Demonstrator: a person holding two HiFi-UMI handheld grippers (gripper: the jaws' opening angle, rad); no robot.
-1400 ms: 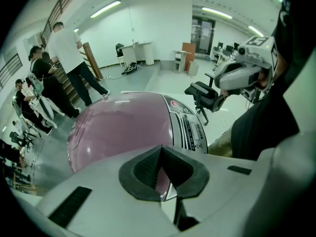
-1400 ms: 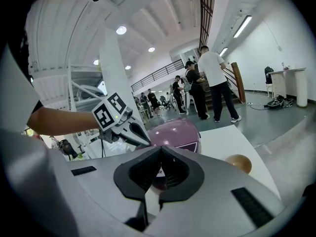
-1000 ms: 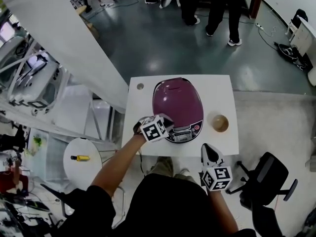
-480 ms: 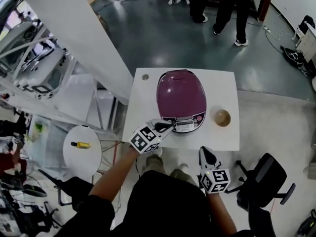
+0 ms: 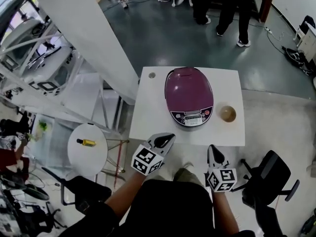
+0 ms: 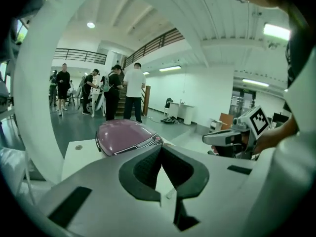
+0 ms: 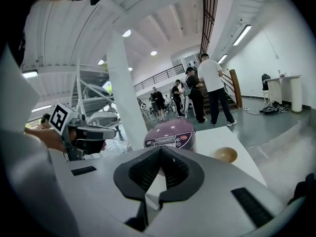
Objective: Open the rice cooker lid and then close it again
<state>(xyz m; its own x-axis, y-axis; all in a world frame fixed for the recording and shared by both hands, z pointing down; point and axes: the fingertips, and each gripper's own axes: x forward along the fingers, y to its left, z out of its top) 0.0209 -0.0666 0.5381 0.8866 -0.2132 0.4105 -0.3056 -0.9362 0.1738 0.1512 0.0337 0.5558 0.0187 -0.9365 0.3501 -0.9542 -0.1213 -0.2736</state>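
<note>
Purple rice cooker (image 5: pixel 189 94), panel (image 5: pixel 191 117) print illegible; left gripper (image 5: pixel 168 138), right gripper (image 5: pixel 212 148) jaws together, empty

Overhead, the head camera is looking steeply down past the person onto the white desk (image 5: pixel 148 117) and purple rice cooker (image 5: pixel 189 97). The left gripper (image 5: pixel 168 138) and right gripper (image 5: pixel 211 148) cameras are peering low along their own jaws from by the desk's near edge, both catching the cooker and each other.
</note>
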